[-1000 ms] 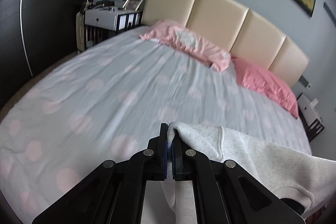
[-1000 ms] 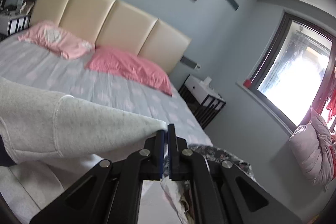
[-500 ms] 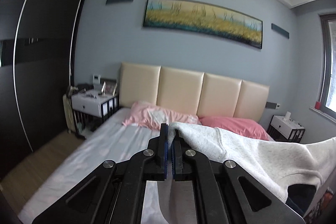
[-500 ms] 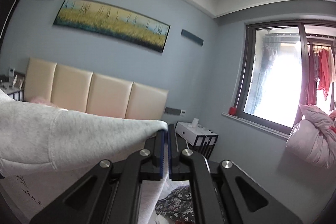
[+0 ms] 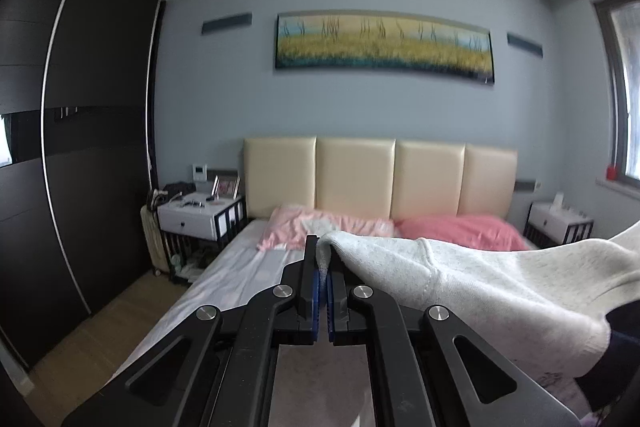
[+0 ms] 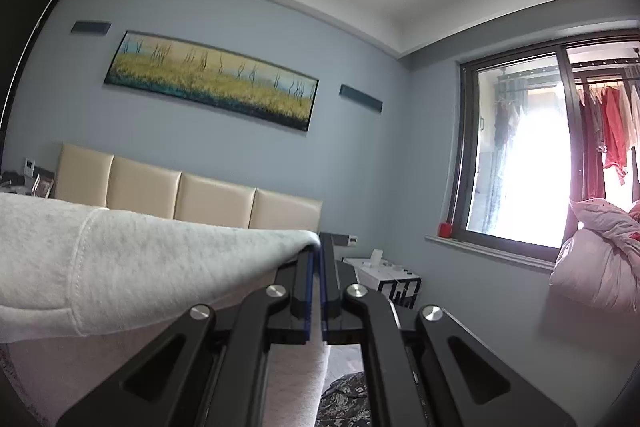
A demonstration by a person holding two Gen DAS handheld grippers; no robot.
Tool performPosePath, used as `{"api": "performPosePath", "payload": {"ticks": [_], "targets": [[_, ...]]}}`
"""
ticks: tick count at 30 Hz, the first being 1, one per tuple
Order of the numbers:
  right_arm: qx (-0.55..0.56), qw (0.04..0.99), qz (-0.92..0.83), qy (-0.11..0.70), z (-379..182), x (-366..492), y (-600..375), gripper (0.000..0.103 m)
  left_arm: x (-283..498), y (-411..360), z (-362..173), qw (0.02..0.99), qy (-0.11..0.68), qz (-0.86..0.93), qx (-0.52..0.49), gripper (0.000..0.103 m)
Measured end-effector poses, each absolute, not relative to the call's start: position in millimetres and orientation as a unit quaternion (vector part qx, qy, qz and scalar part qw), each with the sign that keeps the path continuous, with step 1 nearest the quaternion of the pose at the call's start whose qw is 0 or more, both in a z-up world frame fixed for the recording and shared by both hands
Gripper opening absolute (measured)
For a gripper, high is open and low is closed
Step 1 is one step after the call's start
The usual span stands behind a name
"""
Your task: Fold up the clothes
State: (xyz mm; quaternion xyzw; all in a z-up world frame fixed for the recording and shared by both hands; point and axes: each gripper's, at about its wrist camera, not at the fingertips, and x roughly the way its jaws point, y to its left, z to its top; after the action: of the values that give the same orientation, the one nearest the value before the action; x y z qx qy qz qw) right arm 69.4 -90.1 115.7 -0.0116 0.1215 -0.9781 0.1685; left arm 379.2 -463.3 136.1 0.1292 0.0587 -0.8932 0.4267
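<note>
A light grey sweatshirt [image 5: 480, 279] hangs stretched in the air between my two grippers, above the bed. My left gripper [image 5: 322, 255] is shut on one upper corner of it. My right gripper [image 6: 318, 247] is shut on the other corner; the sweatshirt [image 6: 140, 267] spreads to the left in the right wrist view. Fabric also hangs down below both grippers. A dark sleeve or lining [image 5: 616, 355] shows at the lower right of the left wrist view. The garment's lower part is hidden.
The bed [image 5: 240, 275] has a pale dotted sheet, two pink pillows [image 5: 460, 231] and a cream headboard [image 5: 380, 179]. White nightstands [image 5: 196, 219] stand on both sides. A dark wardrobe [image 5: 80, 147] is left. A window [image 6: 520, 163] and a pink duvet bundle [image 6: 596, 259] are right. Patterned clothes [image 6: 344, 399] lie below.
Both grippers have risen and tilted up, lifting the sweatshirt off the bed. The views now face the headboard wall and ceiling instead of the mattress. Both grips have held.
</note>
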Motion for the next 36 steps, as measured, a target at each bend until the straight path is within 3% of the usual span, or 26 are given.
{"api": "performPosePath", "payload": {"ticks": [4, 14, 22, 32, 36], "targets": [[0.041, 0.163, -0.973, 0.157, 68.4, 19.4, -138.1, 0.002, 327.4, -498.7, 92.3, 0.434, 0.062, -0.877, 0.195, 0.003], [0.170, 0.148, -0.943, 0.243, -50.6, -105.8, -258.4, 0.002, 158.5, -621.1, -83.4, 0.434, 0.087, -0.819, 0.366, 0.003], [0.265, 0.144, -0.900, 0.316, -197.1, -210.2, -347.6, 0.002, 53.1, -690.8, -207.5, 0.433, 0.075, -0.777, 0.452, 0.003], [0.386, 0.174, -0.846, 0.324, -317.0, -279.6, -369.7, 0.003, 10.8, -730.8, -320.5, 0.417, 0.075, -0.738, 0.525, 0.004], [0.409, 0.195, -0.829, 0.328, -333.2, -281.0, -364.6, 0.005, 11.7, -723.2, -323.3, 0.412, 0.051, -0.736, 0.535, 0.007]]}}
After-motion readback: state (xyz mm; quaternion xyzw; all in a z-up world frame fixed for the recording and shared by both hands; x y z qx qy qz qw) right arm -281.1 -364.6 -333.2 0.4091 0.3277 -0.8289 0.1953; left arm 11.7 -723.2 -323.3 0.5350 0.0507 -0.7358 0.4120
